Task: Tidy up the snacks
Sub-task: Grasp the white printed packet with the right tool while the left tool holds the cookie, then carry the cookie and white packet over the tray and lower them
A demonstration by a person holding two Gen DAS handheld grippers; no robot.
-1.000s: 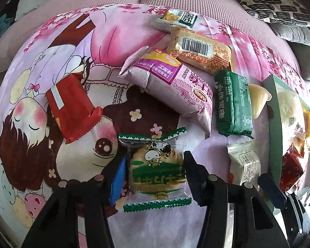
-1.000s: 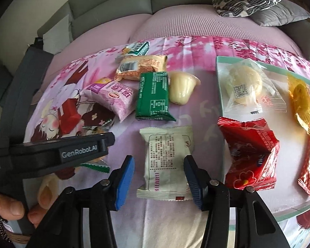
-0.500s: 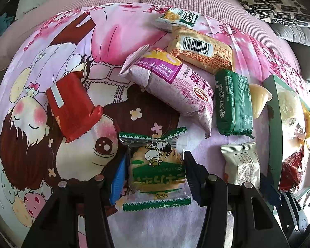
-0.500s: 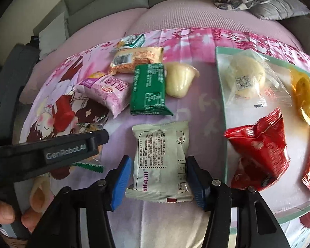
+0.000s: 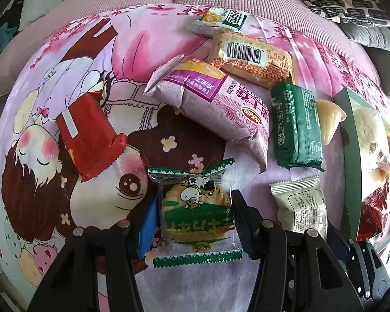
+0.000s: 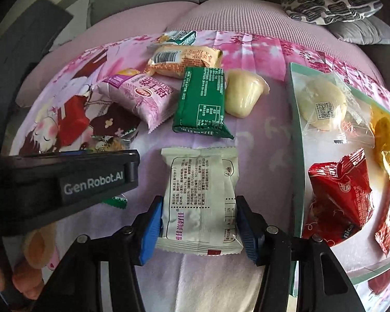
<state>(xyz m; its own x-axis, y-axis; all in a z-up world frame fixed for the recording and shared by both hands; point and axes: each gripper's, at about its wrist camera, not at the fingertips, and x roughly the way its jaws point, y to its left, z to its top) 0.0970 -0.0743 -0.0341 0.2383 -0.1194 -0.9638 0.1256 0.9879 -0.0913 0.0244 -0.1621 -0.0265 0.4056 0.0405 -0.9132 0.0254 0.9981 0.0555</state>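
Snack packets lie on a pink cartoon blanket. My left gripper [image 5: 193, 221] has its two fingers against the sides of a clear green-edged biscuit packet [image 5: 195, 218] that rests on the blanket. My right gripper [image 6: 199, 223] has its fingers against the sides of a white packet [image 6: 200, 197], also seen in the left wrist view [image 5: 303, 208]. A green-rimmed tray [image 6: 297, 156] at the right holds a red packet [image 6: 338, 197], a pale bun [image 6: 322, 104] and an orange packet [image 6: 387, 135].
Farther back lie a pink packet [image 5: 215, 109], a dark green packet [image 5: 296, 127], a jelly cup [image 5: 329, 122], an orange barcode packet [image 5: 252, 57], a green-white packet [image 5: 221, 20] and a red packet [image 5: 88, 135]. A patterned cushion [image 6: 332, 0] sits behind.
My right gripper has moved forward around the white packet and its fingers have narrowed onto it. My left gripper has closed slightly on the biscuit packet.
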